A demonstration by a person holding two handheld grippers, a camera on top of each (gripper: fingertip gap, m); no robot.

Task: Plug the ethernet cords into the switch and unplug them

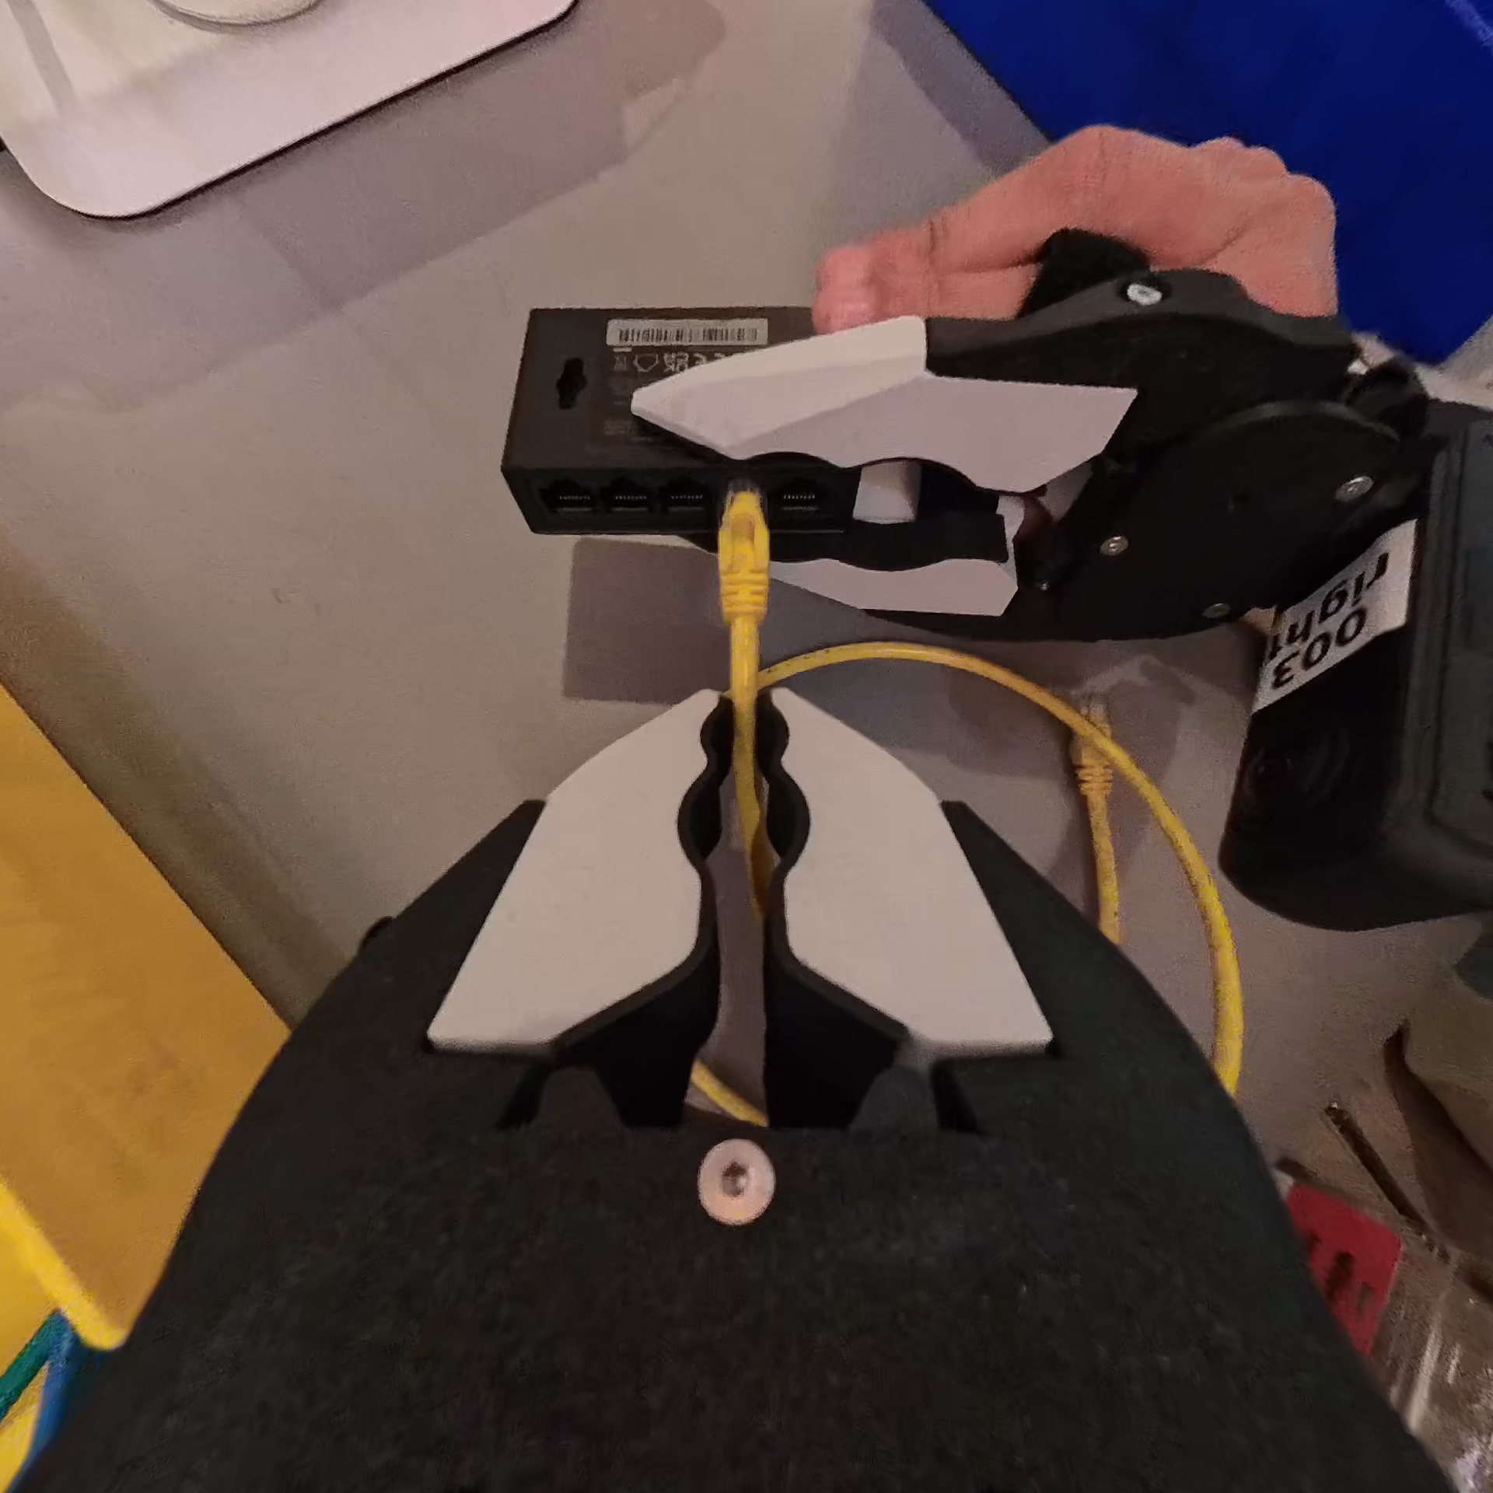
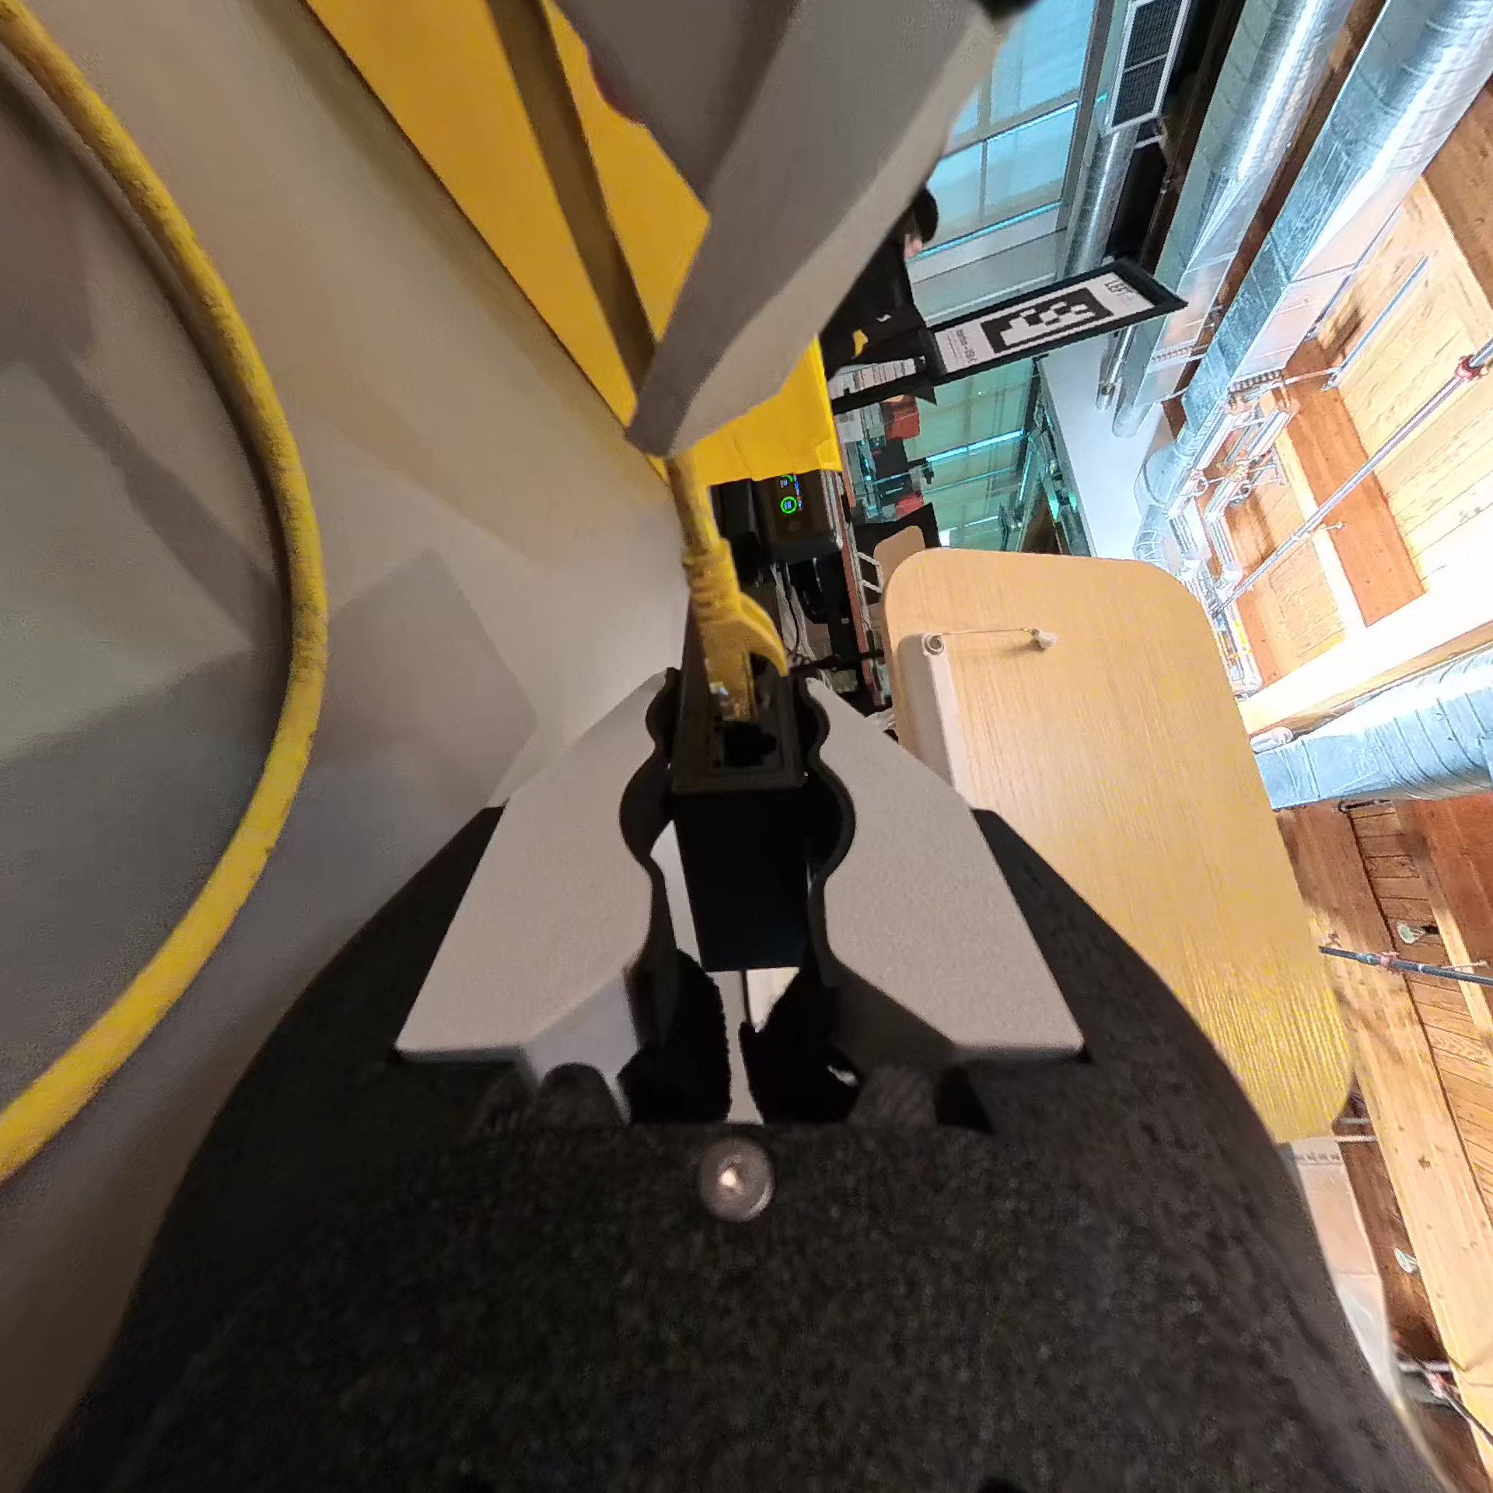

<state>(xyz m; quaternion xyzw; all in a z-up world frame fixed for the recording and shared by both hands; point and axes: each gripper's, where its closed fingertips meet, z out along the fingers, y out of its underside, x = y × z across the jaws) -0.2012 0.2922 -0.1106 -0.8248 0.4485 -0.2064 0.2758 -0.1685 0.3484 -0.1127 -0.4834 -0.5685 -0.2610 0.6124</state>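
A black switch (image 1: 614,404) with a row of ports is held just above the grey table (image 1: 323,525). My right gripper (image 1: 711,485) comes in from the right, held by a hand (image 1: 1091,218), and is shut on the switch's right end, one finger above and one below. In the right wrist view the switch (image 2: 739,856) sits between that gripper's (image 2: 739,695) fingers. A yellow ethernet cord's plug (image 1: 742,549) sits in the fourth port from the left; it also shows in the right wrist view (image 2: 723,638). My left gripper (image 1: 747,703) is shut on the cord (image 1: 745,670) just behind the plug.
The cord loops right over the table, and its free plug (image 1: 1091,767) lies there. A white board (image 1: 242,97) is at the far left, a yellow surface (image 1: 97,1010) at the left, a blue object (image 1: 1293,73) at the far right, and red clutter (image 1: 1341,1260) at the lower right. Left tips to right tips: about 7 cm. My right gripper's tips are some 25 cm from the blue object (image 1: 1293,73).
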